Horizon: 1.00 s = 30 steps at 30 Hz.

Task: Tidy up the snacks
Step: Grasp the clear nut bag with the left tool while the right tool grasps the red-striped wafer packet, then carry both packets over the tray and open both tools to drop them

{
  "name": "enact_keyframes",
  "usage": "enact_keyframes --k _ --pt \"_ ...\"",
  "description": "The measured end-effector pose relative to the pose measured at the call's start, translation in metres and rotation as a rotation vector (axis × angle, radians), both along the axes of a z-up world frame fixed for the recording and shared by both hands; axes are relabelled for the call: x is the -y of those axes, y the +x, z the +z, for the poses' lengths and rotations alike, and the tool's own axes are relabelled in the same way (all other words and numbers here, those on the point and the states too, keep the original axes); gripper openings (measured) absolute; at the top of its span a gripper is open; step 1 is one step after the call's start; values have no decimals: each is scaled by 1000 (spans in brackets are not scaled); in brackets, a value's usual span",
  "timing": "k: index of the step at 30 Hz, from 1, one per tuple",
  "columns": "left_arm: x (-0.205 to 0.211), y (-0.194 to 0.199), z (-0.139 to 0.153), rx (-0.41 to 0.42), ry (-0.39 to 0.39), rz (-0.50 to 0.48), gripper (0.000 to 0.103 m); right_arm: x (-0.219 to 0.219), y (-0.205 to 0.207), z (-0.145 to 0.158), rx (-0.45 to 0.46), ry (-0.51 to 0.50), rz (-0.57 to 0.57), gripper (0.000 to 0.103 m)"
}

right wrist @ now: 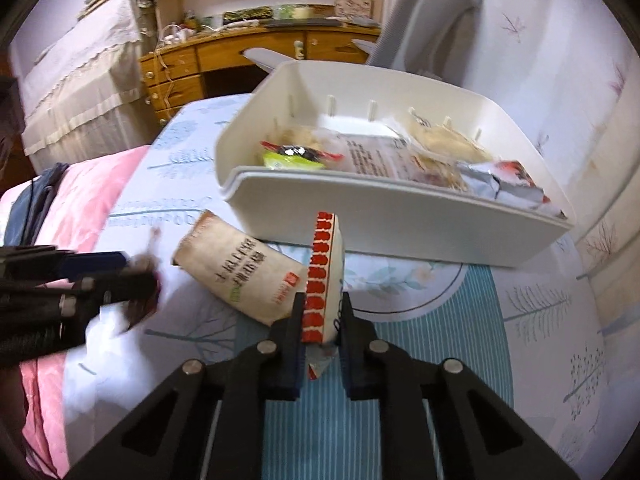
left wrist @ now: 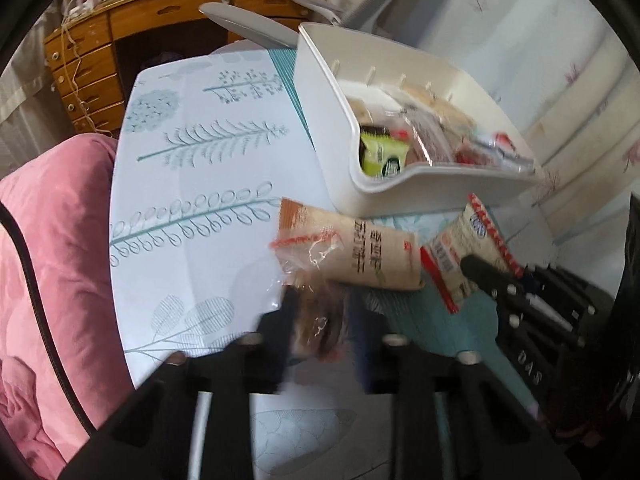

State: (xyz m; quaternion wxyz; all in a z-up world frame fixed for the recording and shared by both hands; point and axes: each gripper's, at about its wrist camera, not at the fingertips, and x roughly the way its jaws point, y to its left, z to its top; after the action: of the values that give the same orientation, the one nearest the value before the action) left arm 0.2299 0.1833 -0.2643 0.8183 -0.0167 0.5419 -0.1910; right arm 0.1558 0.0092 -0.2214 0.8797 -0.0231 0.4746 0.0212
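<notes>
Right tool [right wrist: 322, 312] is gripping the red-edged snack packet [right wrist: 325, 276]; left tool [left wrist: 320, 316] is gripping a clear-wrapped brown snack [left wrist: 320, 320] near the white bin [right wrist: 400, 220]

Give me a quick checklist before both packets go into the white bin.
1. Right hand-held gripper shut on the red-edged packet: ok.
2. Left hand-held gripper shut on the brown snack packet: ok, though blurred.
3. White bin upright on the bed: ok.
4. Room left in the bin: ok, far corner bare.
5. Beige packet on the bed, not gripped: ok.
6. Left grip firmness: cannot tell.
</notes>
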Motion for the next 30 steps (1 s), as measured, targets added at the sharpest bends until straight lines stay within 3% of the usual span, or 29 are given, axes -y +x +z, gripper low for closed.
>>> enact_keyframes --k 3,9,11,13,18,25,30 --pt "-2 3 9 15 -35 15 12 -3 -3 7 15 5 43 13" --pt "1 8 0 -27 16 53 13 -1 -3 22 45 54 83 13" --pt "1 10 -7 -47 20 68 21 2 -2 26 52 65 91 13" --pt "4 12 -12 -74 31 84 42 5 -2 29 57 66 98 13" --pt "14 13 -23 -94 72 102 64 15 4 30 57 76 116 13" --pt "22 19 -42 -142 102 180 63 28 8 33 49 89 156 13" --pt "21 20 -49 -167 84 260 50 35 11 35 43 103 205 13"
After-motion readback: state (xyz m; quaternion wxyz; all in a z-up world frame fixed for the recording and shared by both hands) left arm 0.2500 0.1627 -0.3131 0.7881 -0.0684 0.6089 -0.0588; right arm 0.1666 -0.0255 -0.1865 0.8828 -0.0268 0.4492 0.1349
